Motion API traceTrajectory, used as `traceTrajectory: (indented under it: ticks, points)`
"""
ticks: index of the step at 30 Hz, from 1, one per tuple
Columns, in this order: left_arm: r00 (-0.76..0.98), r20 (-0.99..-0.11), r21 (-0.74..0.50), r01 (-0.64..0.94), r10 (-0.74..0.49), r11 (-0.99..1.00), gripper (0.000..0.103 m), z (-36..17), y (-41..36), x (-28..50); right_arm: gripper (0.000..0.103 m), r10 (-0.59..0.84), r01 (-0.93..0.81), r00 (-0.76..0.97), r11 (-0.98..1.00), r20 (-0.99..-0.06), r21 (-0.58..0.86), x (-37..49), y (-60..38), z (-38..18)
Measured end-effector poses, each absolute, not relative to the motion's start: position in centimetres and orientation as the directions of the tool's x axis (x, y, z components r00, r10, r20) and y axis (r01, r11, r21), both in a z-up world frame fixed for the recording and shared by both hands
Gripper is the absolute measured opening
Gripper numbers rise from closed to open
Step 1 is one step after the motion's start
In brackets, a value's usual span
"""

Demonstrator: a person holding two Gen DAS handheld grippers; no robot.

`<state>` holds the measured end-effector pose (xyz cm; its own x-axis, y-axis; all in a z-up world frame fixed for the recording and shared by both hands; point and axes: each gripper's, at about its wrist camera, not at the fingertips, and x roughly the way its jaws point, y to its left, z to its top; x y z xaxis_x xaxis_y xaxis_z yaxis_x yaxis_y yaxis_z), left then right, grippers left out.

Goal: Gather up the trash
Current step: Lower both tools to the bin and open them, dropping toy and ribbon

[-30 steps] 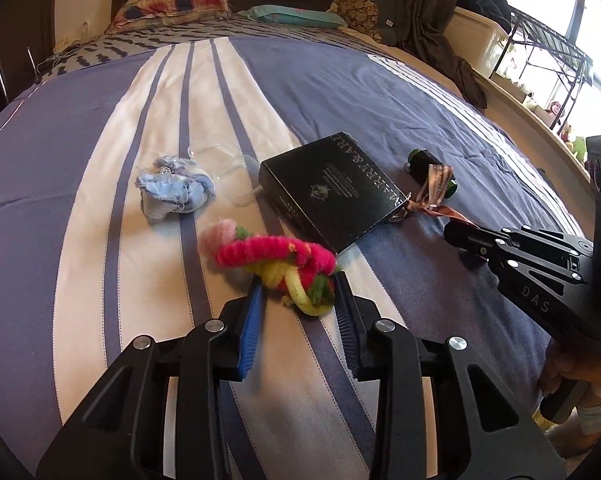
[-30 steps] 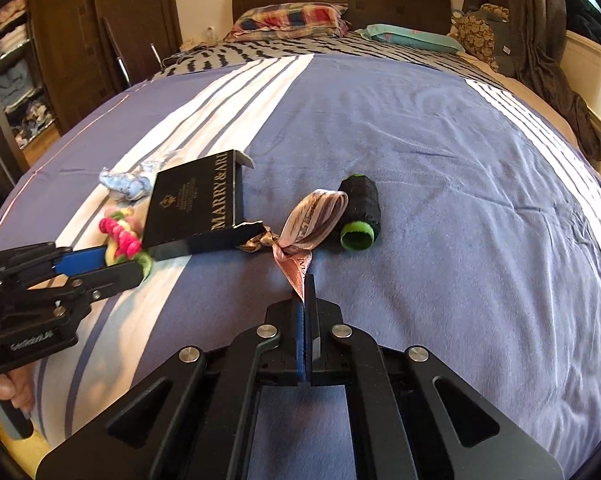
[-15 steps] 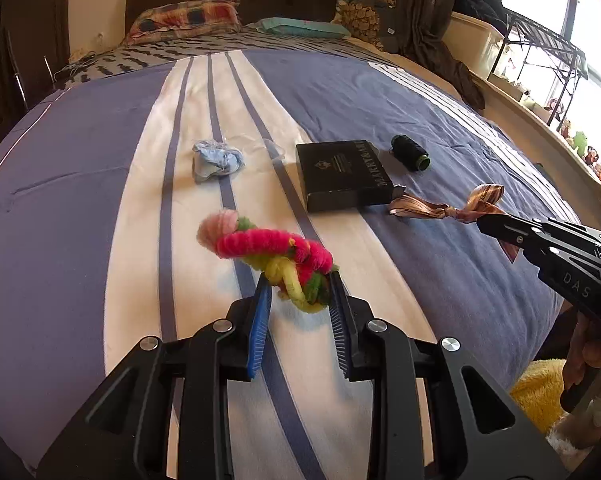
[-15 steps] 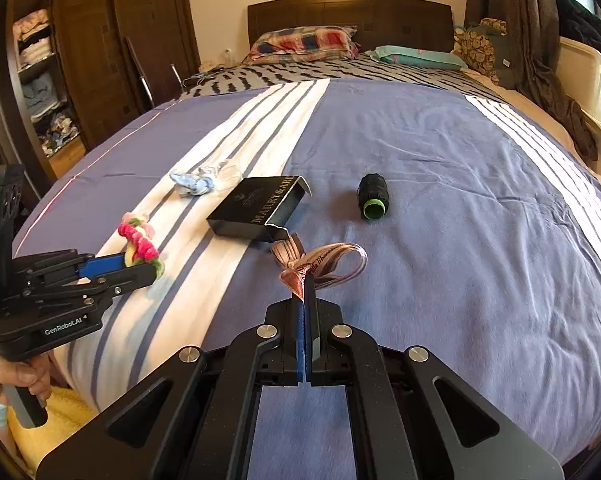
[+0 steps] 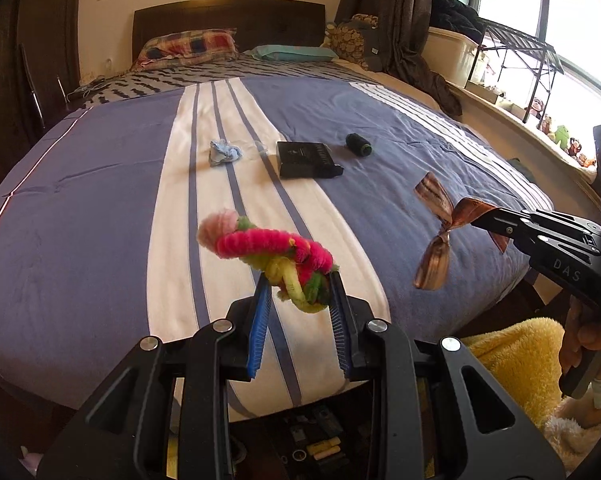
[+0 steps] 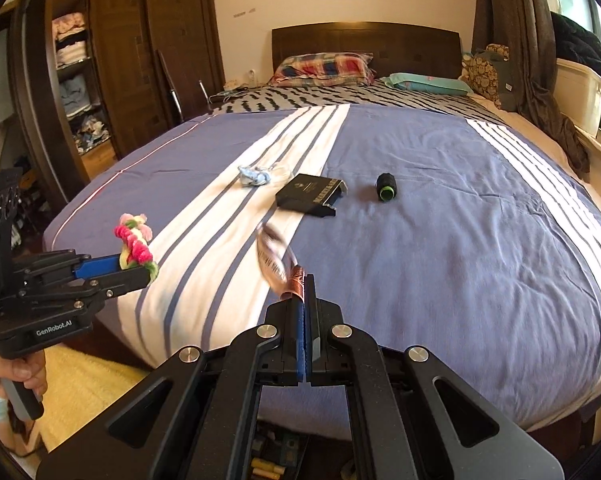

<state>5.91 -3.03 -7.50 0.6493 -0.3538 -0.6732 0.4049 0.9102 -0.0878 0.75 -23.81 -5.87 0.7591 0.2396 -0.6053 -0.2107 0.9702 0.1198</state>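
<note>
Blur smears the free loop of the brown striped ribbon bow [image 6: 278,258] in the right wrist view, so its pattern cannot be made out there; the left wrist view shows it sharply [image 5: 440,236], hanging in the air past the foot of the blue and white striped bed cover [image 5: 100,200]. The right gripper [image 6: 305,280] has its jaws pressed fully together on the ribbon's copper-coloured end. The left gripper [image 5: 298,284] stands partly open, its blue pads clamped on the yellow and green end of a tangle of pink, red, yellow and green fuzzy pipe cleaners [image 5: 268,250], held clear of the bed.

Hands are mostly cut off: only fingers on each handle show, at the frame edges. A dim space under the bed edge holds small objects too dark to identify.

Only the right wrist view shows the dark wooden wardrobe [image 6: 112,60] with folded clothes on its shelves; only the left wrist view shows the black metal rack [image 5: 516,56] at the window.

Left on the cover are a crumpled light blue wrapper [image 5: 223,153], a flat black box [image 5: 306,159] and a black spool with a green end [image 5: 358,145]. The box's gold lettering is too small to read. "DAS" is readable on the right gripper's body, "GenRobot.AI" on the left's.
</note>
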Motion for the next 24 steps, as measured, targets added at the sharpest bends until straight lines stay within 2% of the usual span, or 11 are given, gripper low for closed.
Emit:
traceTrajectory:
  ticks: [16, 24]
  points:
    - [0.582, -0.726, -0.093, 0.443, -0.365, 0.892, 0.027, -11.2, -2.8, -2.9, 0.002, 0.256, -0.235, 0.729, 0.965, -0.635, 0.119, -8.0, -23.7, -8.2]
    - [0.502, -0.785, -0.124, 0.448, -0.364, 0.885, 0.027, -15.5, -2.9, -4.6, 0.002, 0.287, -0.263, 0.65, 0.954, -0.704, 0.147, -8.9, -22.4, -12.1]
